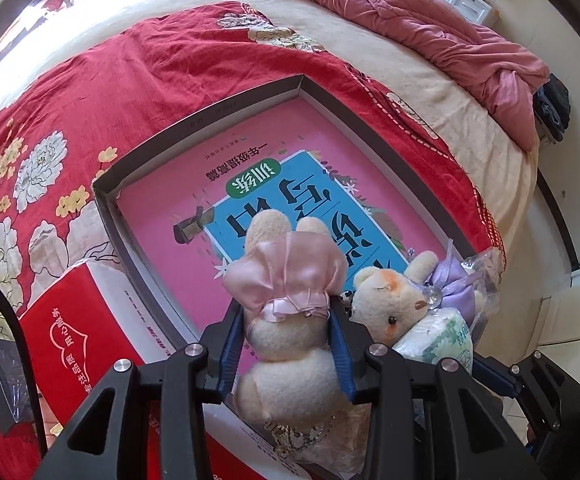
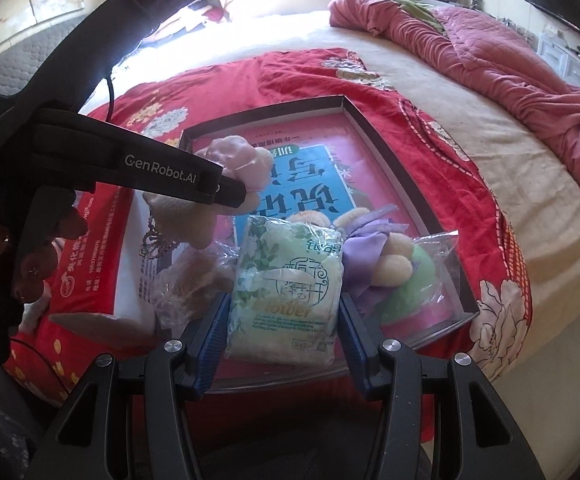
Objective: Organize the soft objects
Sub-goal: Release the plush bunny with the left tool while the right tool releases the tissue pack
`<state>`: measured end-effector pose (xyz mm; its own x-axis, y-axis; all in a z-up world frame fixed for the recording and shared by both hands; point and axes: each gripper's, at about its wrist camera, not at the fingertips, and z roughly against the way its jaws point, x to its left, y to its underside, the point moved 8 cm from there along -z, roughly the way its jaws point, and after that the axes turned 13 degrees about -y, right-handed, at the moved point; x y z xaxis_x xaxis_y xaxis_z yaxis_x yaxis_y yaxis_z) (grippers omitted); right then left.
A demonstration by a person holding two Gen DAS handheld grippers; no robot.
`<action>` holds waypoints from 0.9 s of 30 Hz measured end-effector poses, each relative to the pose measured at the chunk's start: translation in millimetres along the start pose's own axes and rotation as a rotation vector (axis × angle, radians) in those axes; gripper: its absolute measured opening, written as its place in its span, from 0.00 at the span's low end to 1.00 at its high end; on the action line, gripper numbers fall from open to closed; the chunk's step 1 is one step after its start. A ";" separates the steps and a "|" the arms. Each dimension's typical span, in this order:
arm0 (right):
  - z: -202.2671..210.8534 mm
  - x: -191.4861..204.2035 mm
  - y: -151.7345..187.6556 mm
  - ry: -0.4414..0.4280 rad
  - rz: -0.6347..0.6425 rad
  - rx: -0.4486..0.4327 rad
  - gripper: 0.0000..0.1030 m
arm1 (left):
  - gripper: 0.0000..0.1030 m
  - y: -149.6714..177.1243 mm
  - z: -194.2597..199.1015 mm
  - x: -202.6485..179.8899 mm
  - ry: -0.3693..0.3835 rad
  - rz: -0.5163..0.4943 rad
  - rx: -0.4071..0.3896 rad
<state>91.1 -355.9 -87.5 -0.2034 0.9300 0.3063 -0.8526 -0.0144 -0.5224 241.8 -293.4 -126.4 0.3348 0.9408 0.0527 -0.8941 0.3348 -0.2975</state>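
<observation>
we've got everything laid out on the bed [image 1: 370,40], on a red floral cover [image 1: 69,100], prob so the soft stuff has one flat spot to be sorted on. the shallow dark tray [image 1: 193,120] sits in the middle w/ a pink & blue book [image 1: 290,152] flat on its floor; looks like the collecting spot, since a bear in a purple dress [image 2: 366,240] already lies in its near corner, still in a clear bag. a red & white box [image 1: 73,320] lies just beside the tray's left wall.

left hand-held gripper [image 1: 287,312] is part closed round the waist of a cream plush bunny in a pink dress [image 1: 285,280], pads pressing both sides, bunny hanging over the tray's near left edge, we reckon ready to drop in. right hand-held gripper [image 2: 283,316] is about half open but clamped on a green-printed tissue pack [image 2: 290,280], held over the tray's near edge next to the bear, likely headed for the same tray.
</observation>
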 end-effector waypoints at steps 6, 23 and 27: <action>-11.0 -5.1 2.5 0.002 -0.019 0.031 0.53 | 0.39 -3.2 -2.5 -3.4 0.000 -0.011 -0.003; -19.0 -10.4 5.8 -0.006 -0.055 0.054 0.53 | 0.41 -2.6 -18.1 -17.5 0.004 -0.043 0.033; -18.0 -10.7 6.5 -0.004 -0.060 0.054 0.54 | 0.42 -0.4 -18.8 -19.6 0.003 -0.055 0.042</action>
<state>96.5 -359.4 -108.5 -0.1531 0.9283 0.3388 -0.8879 0.0212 -0.4595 241.2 -313.0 -145.2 0.3845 0.9208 0.0654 -0.8859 0.3880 -0.2541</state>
